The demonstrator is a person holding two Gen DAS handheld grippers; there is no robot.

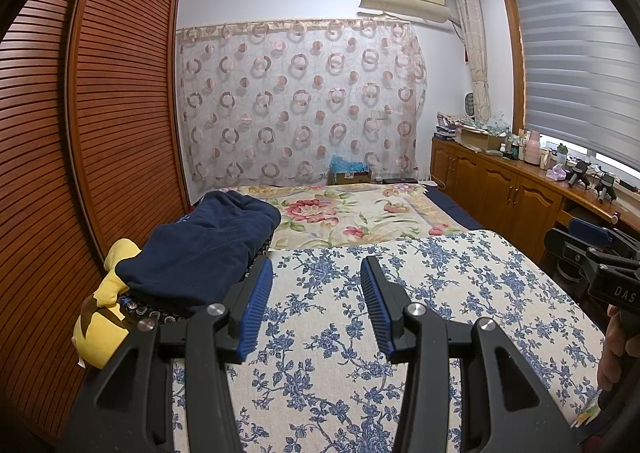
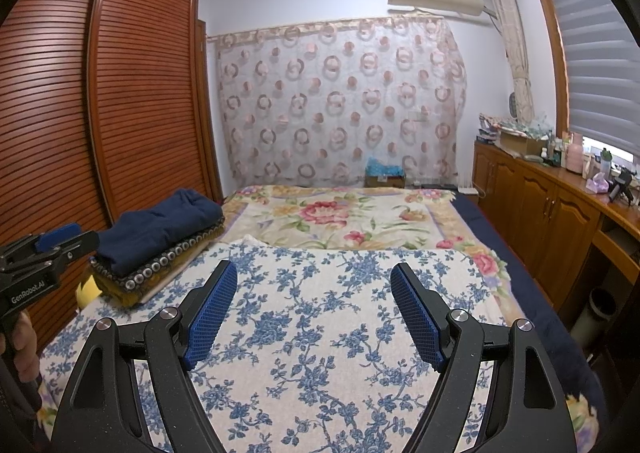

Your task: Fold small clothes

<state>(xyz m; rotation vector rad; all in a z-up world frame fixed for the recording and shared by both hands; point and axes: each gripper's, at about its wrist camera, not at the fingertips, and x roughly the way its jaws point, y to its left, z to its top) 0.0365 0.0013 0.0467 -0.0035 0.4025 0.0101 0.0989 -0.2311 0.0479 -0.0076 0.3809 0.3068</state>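
A stack of folded clothes lies at the bed's left side, topped by a navy blue garment (image 1: 200, 249) (image 2: 160, 229) over a dark patterned piece (image 2: 160, 265) and a yellow one (image 1: 104, 317). My left gripper (image 1: 316, 273) hovers over the blue-flowered cloth (image 1: 360, 313), just right of the stack, jaws open with nothing between them. My right gripper (image 2: 314, 281) stands open wider above the same flowered cloth (image 2: 312, 317), also empty. Each gripper shows at the edge of the other's view, the right gripper (image 1: 592, 253) and the left gripper (image 2: 52, 245), with a hand on each handle.
A rose-patterned blanket (image 1: 352, 213) covers the far half of the bed. A brown slatted wardrobe (image 1: 100, 113) stands close on the left. A wooden cabinet (image 2: 540, 197) with bottles and boxes runs along the right under the window. A circle-patterned curtain (image 2: 340, 105) hangs at the back.
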